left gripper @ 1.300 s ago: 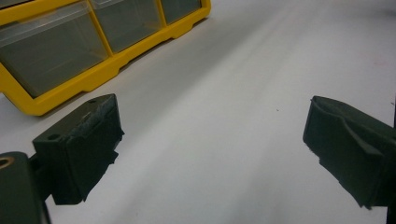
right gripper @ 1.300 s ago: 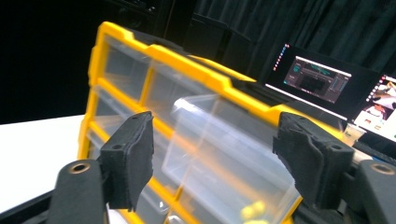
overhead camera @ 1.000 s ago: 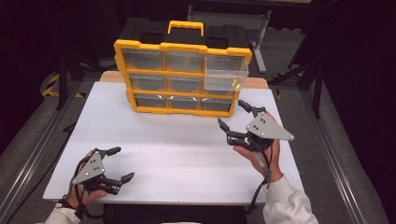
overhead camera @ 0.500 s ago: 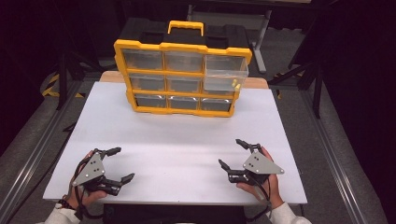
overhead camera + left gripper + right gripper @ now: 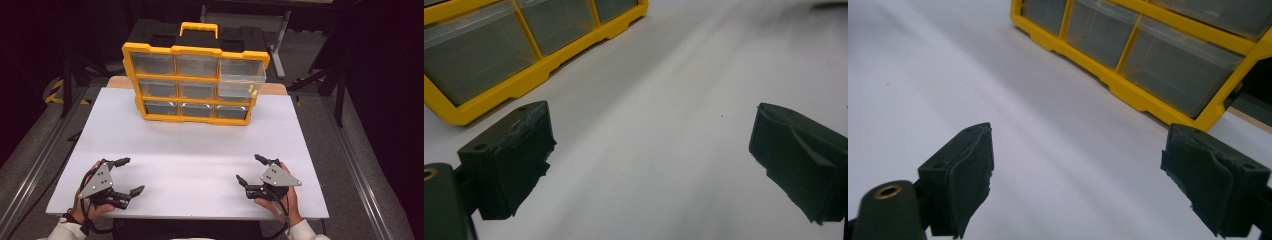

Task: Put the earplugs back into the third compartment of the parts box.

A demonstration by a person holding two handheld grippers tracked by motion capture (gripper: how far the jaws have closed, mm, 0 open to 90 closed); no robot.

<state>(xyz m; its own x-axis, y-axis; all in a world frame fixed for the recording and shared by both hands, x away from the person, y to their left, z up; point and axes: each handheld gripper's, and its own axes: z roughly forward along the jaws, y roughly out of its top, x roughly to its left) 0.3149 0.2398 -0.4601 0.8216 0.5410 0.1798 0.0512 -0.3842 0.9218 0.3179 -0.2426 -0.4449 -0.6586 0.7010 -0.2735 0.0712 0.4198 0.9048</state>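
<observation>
Both hand-held grippers rest released on the white worktop [image 5: 200, 145], well short of the yellow drawer organiser [image 5: 192, 82].

The left hand-held gripper [image 5: 129, 176] lies at the near left corner of the worktop, its jaws spread wide with nothing between them. The right hand-held gripper [image 5: 250, 170] sits at the near right, jaws just opened further and likewise bare, only white surface between its pads [image 5: 965, 170]. The organiser stands upright at the far edge of the worktop, well apart from both grippers, with a yellow handle [image 5: 199, 28] on top. Its top right drawer [image 5: 241, 77] is pulled out and holds a few small yellow pieces [image 5: 252, 91]; the other drawers sit flush.
</observation>
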